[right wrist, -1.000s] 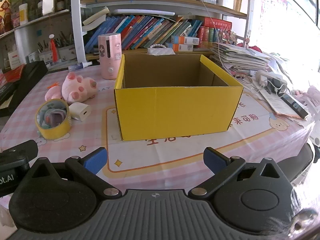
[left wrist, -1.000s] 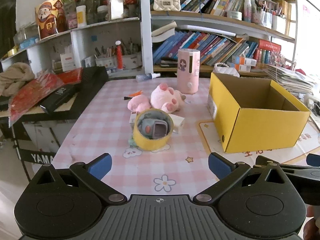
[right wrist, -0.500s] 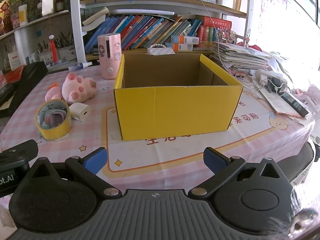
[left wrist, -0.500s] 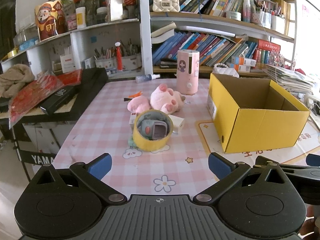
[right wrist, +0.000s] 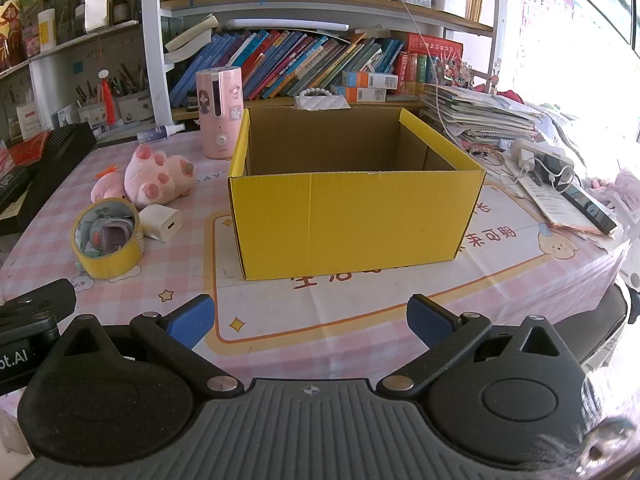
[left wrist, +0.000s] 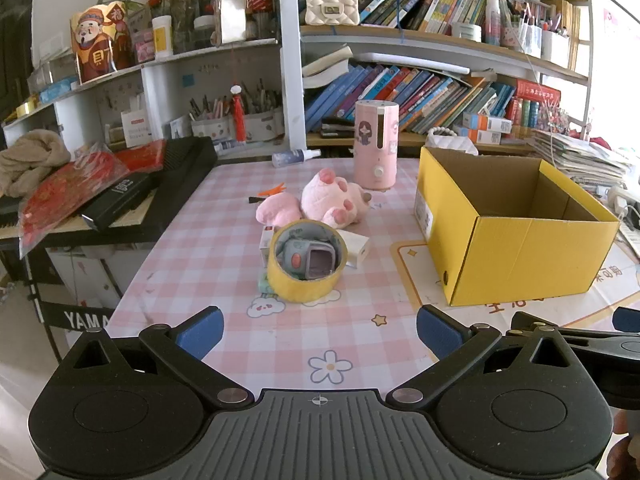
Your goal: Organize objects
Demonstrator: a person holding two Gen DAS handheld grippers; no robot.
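Yellow box [right wrist: 356, 220]: open-topped cardboard, upright on the bench; I see bare brown inner walls and nothing in it, though the floor is partly hidden by the near wall.
Tape roll [left wrist: 306, 266]: yellow, left of the box and well apart from it; a small grey-lilac gadget [left wrist: 310, 260] sits inside its ring.
White charger [right wrist: 162, 222]: just beside the roll, on the box side.
Pink plush [left wrist: 332, 200]: behind the roll, paws up.
Pink cylinder [left wrist: 376, 144]: upright at the far edge, near the box's back corner.
Left tool [left wrist: 320, 330]: jaws wide, blue pads apart, nothing between — I hold it low over the near edge, facing the roll.
Right tool [right wrist: 308, 316]: jaws wide, empty, facing the box front.
Bench [left wrist: 224, 248]: pink checked cloth with a printed mat under the box.
Room: bookshelves [right wrist: 320, 60] crammed behind.
Left view only: black keyboard [left wrist: 160, 192] with red packets beside the bench.
Right view only: paper stacks [right wrist: 488, 116] and a power strip to the right of the box.
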